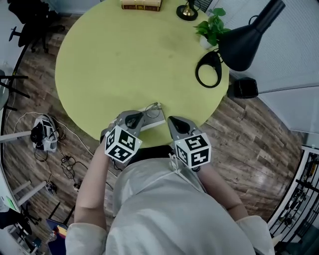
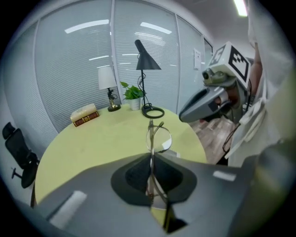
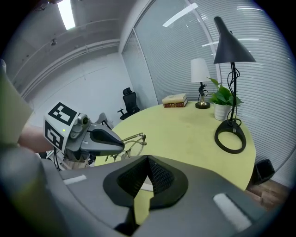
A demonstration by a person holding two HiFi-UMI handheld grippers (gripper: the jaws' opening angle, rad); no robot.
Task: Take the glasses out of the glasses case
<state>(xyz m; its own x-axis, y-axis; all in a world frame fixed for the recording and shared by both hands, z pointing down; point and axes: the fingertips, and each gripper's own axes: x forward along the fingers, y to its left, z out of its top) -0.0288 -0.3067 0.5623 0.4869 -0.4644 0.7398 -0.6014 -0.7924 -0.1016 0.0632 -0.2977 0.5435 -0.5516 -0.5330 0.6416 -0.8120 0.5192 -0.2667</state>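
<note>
**Table** [image 1: 124, 60]: round, yellow-green, standing on a wood-plank floor [image 1: 249, 134].

**Glasses** [image 2: 158, 139]: thin metal frame, clear lenses. They are being gripped edge-on by the left gripper [image 1: 138, 118], with one lens sticking out past the jaw tips. In the right gripper view the glasses [image 3: 131, 141] are showing just beside that gripper's nose, raised above the tabletop.

**Glasses case** [image 1: 152, 121]: pale and flat, lying at the table's near edge, directly under the left gripper's tip. Whether the frame is touching the case cannot be told.

**Left gripper** [image 2: 151, 185]: jaws are pinching the frame of the glasses. Its marker cube [image 1: 121, 143] is hanging past the table's edge.

**Right gripper** [image 1: 175, 122]: jaws are pressing together with nothing between them. It is hovering just beside the case, near the left gripper and not touching it.

**Far side of table:**
- Book [image 1: 141, 5], brown-spined, lying flat.
- Small table lamp [image 3: 200, 74], white shade on a brass base.
- Potted plant [image 1: 212, 27], green, in a white pot.
- Black desk lamp [image 1: 249, 37], with a cone shade and a ring-shaped base [image 1: 208, 69] resting on the tabletop near the plant.

**Floor:**
- Black office chair [image 3: 128, 102] beyond the table.
- Tangle of cables [image 1: 45, 134] to the person's left.
</note>
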